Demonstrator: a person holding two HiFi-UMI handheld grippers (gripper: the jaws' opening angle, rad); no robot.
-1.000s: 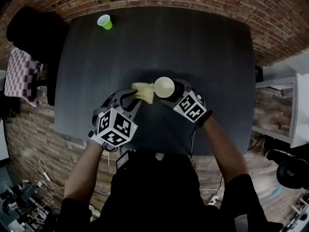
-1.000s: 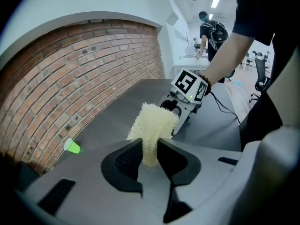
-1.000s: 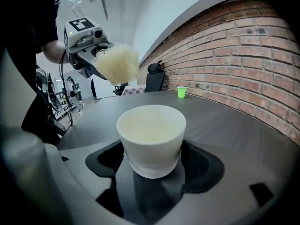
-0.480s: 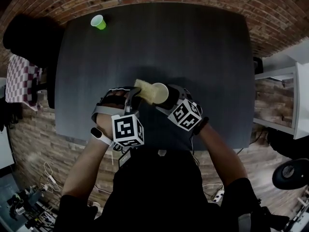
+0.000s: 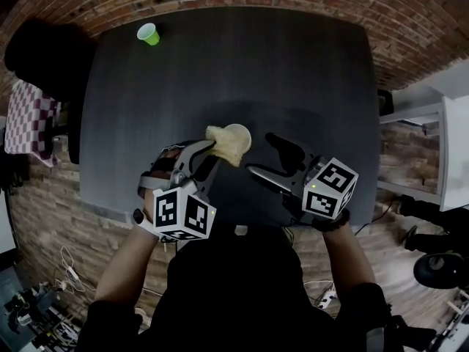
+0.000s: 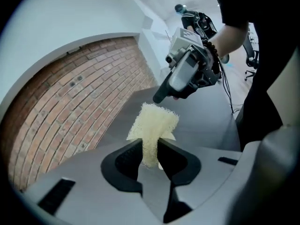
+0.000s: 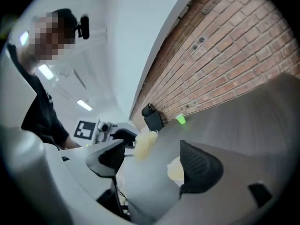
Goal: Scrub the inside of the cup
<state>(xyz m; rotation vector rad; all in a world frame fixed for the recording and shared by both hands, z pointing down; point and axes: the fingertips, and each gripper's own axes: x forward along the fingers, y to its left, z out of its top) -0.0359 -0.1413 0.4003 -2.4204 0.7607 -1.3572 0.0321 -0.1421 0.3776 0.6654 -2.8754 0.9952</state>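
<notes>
In the head view a cream cup (image 5: 239, 133) sits mouth up near the middle of the dark table (image 5: 308, 72). My left gripper (image 5: 207, 152) is shut on a pale yellow mesh sponge (image 5: 221, 142), which lies over the cup's left rim. In the left gripper view the sponge (image 6: 153, 125) sticks up from between the jaws and hides nearly all of the cup. My right gripper (image 5: 261, 155) hangs to the cup's right, open, with nothing between its fingers. Its own view shows wide jaws (image 7: 152, 158), the sponge (image 7: 144, 144) ahead and the cup (image 7: 176, 170) beside the right jaw.
A small green cup (image 5: 149, 33) stands at the table's far left corner, also in the right gripper view (image 7: 181, 120). A black chair (image 5: 44, 50) with a checked cloth (image 5: 26, 119) sits off the table's left side. A brick wall runs behind the table.
The right gripper has let go of the cup, opened, and pulled back to the right and upward. The left gripper has shifted slightly with the sponge still against the cup.
</notes>
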